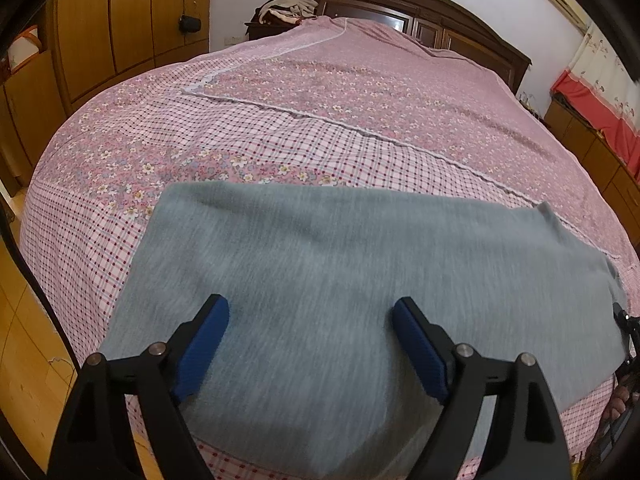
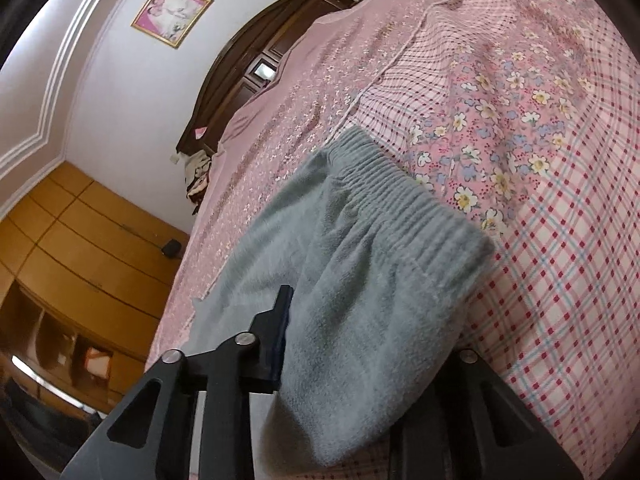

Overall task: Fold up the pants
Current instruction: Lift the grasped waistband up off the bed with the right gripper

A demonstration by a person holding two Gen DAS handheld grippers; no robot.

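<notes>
Grey pants [image 1: 320, 260] lie flat across the near end of the bed [image 1: 320, 100], which has a pink floral and checked cover. My left gripper [image 1: 310, 312] hovers open just over the pants, its blue pads [image 1: 208, 340] wide apart with nothing pinched between them. In the right wrist view, the elastic waistband [image 2: 400, 196] end of the pants [image 2: 380, 260] bunches up between the fingers of my right gripper [image 2: 360, 320]. Its left blue pad [image 2: 282, 320] presses on the cloth, and the fabric hides the other finger.
A dark wooden headboard [image 1: 420, 12] stands at the far end of the bed. Wooden wardrobes [image 1: 120, 20] line the left wall. Wooden floor [image 1: 24, 360] shows at the left, and a low cabinet [image 1: 600, 160] stands at the right. Clothes are piled [image 1: 284, 6] beside the headboard.
</notes>
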